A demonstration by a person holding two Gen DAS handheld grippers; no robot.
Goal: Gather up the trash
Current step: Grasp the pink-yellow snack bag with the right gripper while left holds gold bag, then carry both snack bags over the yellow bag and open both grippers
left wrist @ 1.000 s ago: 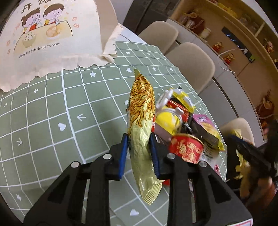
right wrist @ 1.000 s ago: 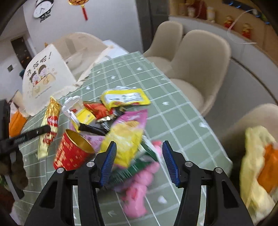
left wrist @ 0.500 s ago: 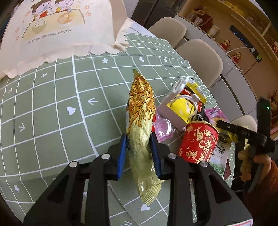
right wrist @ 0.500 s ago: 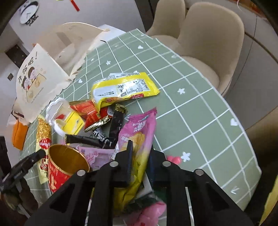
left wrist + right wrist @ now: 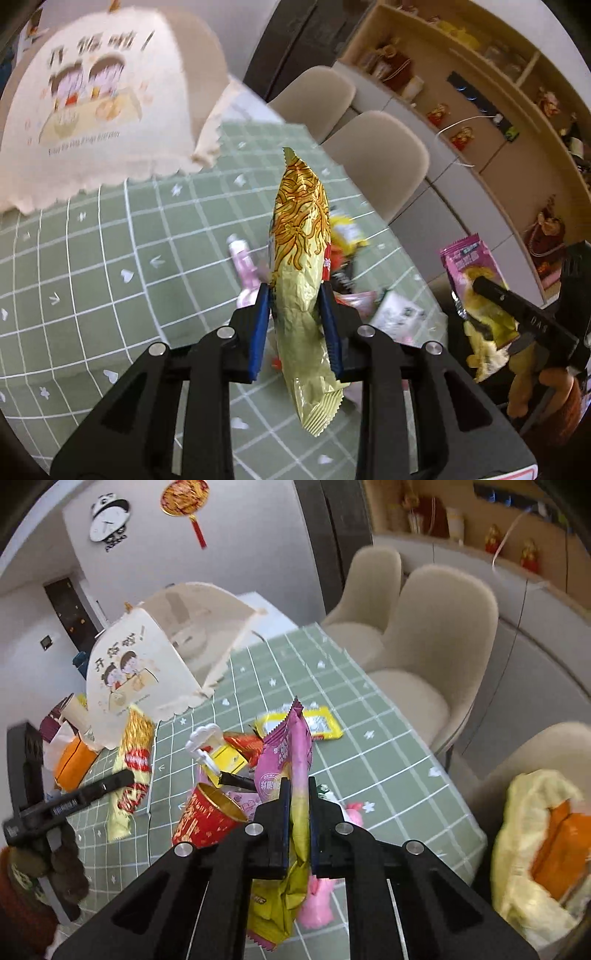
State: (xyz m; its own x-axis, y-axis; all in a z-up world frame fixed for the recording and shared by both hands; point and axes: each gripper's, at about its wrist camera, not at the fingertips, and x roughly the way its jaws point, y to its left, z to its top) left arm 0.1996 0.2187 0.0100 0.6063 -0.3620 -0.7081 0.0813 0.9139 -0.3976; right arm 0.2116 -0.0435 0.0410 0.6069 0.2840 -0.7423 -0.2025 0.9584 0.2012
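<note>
The left gripper (image 5: 295, 325) is clenched on a gold packet (image 5: 301, 258), pinching it at its waist so the packet stands on end, clear of the green cloth (image 5: 110, 258). The right gripper (image 5: 298, 827) has its jaws closing on a pink packet (image 5: 291, 753), which sits pinched between the pads and rises upright above the trash pile (image 5: 229, 775). Both packets are gripped mid-length, which I judge keeps the limp foil from folding over or slipping out during the carry.

The pile lies in the middle of the cloth: a red cup (image 5: 205, 816) on its side, a yellow box (image 5: 225, 755), a yellow wrapper (image 5: 306, 725) on the far side of the pile, a pink toy (image 5: 317, 904) on the near side. Beyond the pile, at the cloth's far corner, stands a cream food cover (image 5: 147, 672).

A yellow bag (image 5: 535, 849) gapes open off the cloth's right edge, near the chairs (image 5: 436, 657); likely it is where the trash goes.
</note>
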